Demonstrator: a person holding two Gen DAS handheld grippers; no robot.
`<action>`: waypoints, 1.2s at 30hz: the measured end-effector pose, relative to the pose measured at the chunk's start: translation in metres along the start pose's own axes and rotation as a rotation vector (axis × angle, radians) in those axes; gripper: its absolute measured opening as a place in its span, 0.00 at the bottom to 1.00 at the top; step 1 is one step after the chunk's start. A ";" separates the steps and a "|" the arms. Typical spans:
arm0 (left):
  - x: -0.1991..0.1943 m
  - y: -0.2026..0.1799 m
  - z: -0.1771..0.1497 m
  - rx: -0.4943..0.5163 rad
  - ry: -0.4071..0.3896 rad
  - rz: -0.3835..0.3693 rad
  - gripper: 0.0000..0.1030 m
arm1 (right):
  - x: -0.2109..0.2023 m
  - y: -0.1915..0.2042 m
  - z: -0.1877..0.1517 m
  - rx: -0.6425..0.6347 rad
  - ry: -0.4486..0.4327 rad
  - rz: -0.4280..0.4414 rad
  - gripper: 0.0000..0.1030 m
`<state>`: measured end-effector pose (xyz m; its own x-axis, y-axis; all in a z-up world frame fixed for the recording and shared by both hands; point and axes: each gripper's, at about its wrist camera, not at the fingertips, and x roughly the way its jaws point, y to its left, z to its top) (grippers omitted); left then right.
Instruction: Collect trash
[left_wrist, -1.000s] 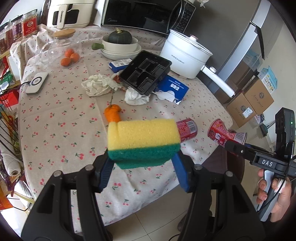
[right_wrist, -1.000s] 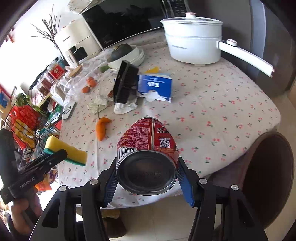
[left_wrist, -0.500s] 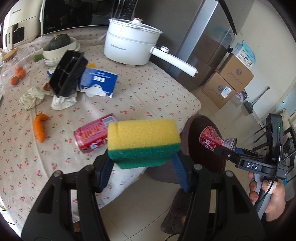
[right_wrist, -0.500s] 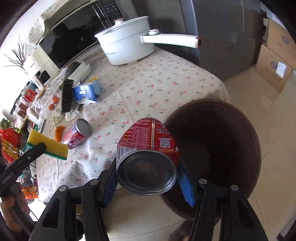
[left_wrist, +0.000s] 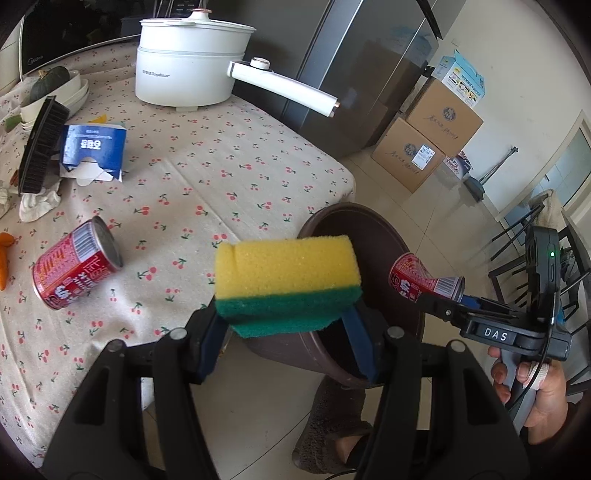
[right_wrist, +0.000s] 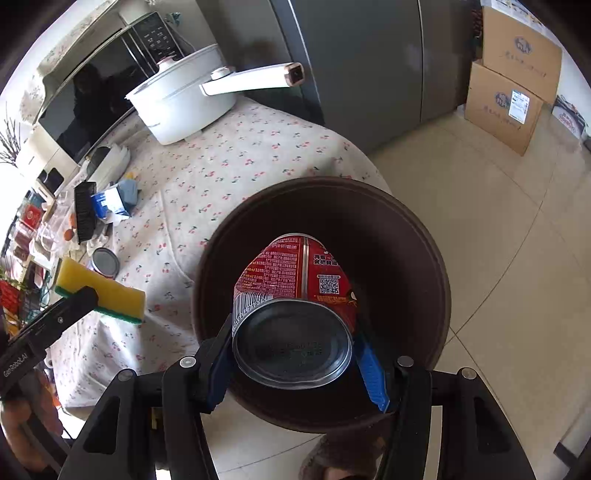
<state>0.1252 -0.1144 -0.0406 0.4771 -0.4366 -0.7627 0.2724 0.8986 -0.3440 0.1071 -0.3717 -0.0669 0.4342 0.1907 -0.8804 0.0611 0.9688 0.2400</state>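
My left gripper (left_wrist: 286, 326) is shut on a yellow and green sponge (left_wrist: 286, 280), held at the table edge beside the brown bin (left_wrist: 369, 236). My right gripper (right_wrist: 295, 354) is shut on a crushed red can (right_wrist: 295, 295) and holds it above the open mouth of the brown bin (right_wrist: 417, 236), which stands on the floor. The can also shows in the left wrist view (left_wrist: 421, 282). A second red can (left_wrist: 75, 267) lies on its side on the cherry-print tablecloth (left_wrist: 229, 177), left of the sponge.
On the table stand a white pot (left_wrist: 188, 61) with a long handle, a blue box (left_wrist: 94, 151), a black tray (left_wrist: 40, 147) on edge, crumpled tissues (left_wrist: 37, 201), an orange carrot (left_wrist: 4, 258). Cardboard boxes (left_wrist: 428, 136) and a grey fridge (right_wrist: 351, 62) stand beyond the bin.
Both grippers have swung right, from over the table toward the bin. The crushed can now hangs over the bin's mouth. The sponge is now at the table edge.
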 end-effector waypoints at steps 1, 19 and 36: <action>0.004 -0.003 0.000 0.000 0.002 -0.009 0.59 | 0.001 -0.006 -0.001 0.006 0.003 -0.006 0.58; 0.045 -0.053 -0.008 0.154 0.032 0.031 0.98 | 0.008 -0.069 -0.013 0.092 0.041 -0.056 0.58; 0.012 0.009 -0.009 0.137 0.043 0.224 0.99 | 0.044 -0.035 -0.006 0.005 0.144 -0.079 0.59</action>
<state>0.1256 -0.1109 -0.0576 0.5029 -0.2225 -0.8352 0.2758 0.9571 -0.0889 0.1181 -0.3960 -0.1162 0.2948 0.1346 -0.9460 0.0952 0.9810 0.1693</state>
